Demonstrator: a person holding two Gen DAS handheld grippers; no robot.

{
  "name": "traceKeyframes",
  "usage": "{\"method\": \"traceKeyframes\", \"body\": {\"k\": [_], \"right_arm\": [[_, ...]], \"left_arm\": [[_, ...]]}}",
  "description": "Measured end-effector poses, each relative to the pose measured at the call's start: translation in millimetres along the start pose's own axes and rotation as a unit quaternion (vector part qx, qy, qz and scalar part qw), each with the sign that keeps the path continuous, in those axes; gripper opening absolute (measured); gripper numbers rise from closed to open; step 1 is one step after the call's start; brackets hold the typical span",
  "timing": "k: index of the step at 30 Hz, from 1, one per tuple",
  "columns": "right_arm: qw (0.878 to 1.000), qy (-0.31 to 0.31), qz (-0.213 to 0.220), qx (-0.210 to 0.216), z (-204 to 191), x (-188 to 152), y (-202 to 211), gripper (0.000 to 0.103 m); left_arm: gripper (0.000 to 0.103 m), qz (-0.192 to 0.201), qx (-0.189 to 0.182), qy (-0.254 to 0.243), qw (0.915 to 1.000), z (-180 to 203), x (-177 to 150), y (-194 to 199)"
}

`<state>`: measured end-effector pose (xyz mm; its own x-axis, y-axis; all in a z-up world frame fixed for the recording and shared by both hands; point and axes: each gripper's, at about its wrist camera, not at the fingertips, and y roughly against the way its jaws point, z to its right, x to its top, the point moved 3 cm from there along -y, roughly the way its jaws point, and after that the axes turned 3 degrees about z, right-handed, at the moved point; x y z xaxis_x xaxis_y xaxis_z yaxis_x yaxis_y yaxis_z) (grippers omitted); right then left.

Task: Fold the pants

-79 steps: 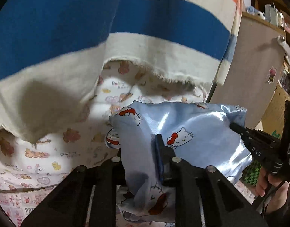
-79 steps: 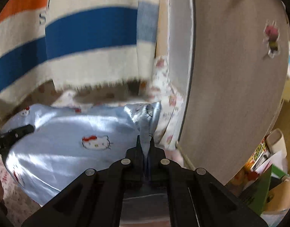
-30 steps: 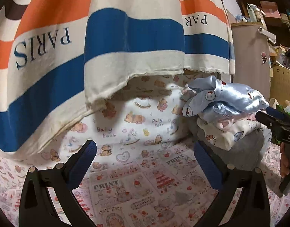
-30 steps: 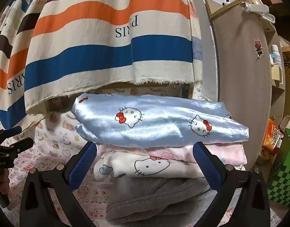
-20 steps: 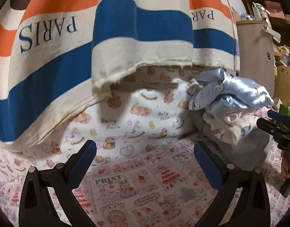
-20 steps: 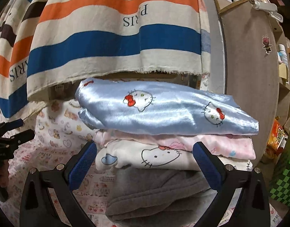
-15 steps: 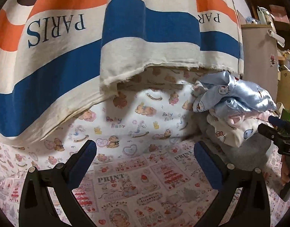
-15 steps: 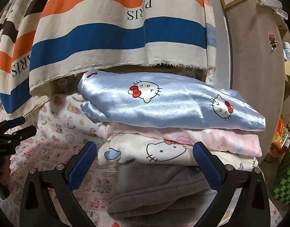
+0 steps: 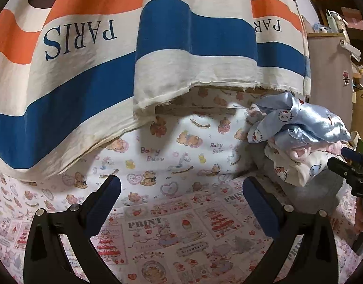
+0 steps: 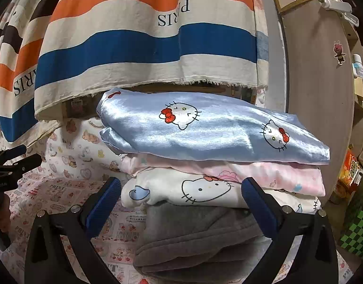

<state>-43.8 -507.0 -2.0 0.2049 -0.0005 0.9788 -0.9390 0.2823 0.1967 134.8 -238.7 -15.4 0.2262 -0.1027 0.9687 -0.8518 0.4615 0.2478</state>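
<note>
The folded light-blue satin pants (image 10: pixel 205 130) with cat-face prints lie on top of a stack of folded clothes: a pink piece (image 10: pixel 287 172), a white cat-print piece (image 10: pixel 200 189) and a grey garment (image 10: pixel 193 236) at the bottom. My right gripper (image 10: pixel 181 191) stands open just in front of the stack, holding nothing. In the left wrist view the same pants (image 9: pixel 299 125) sit at the right, seen end-on. My left gripper (image 9: pixel 181 191) is open over the printed bed sheet (image 9: pixel 172 232), left of the stack. The right gripper (image 9: pixel 351 168) shows at that view's right edge.
A striped cream, blue and orange cloth (image 9: pixel 110 54) marked PARIS hangs behind and above the bed. A bear-print pillow or sheet (image 9: pixel 181 146) lies under it. A brown cabinet panel (image 10: pixel 321 94) stands right of the stack, with boxes (image 10: pixel 351 165) beside it.
Both grippers let go of the blue pants, opened and pulled back. The pants now rest on the stack. In the last second both views drifted slightly away and up.
</note>
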Motion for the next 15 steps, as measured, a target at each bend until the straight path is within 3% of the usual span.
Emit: {"method": "traceKeyframes", "body": {"k": [15], "right_arm": [[1.0, 0.0, -0.008, 0.002, 1.8, -1.1, -5.4, 0.102]], "left_arm": [[0.102, -0.002, 0.005, -0.006, 1.0, 1.6, -0.2, -2.0]]}}
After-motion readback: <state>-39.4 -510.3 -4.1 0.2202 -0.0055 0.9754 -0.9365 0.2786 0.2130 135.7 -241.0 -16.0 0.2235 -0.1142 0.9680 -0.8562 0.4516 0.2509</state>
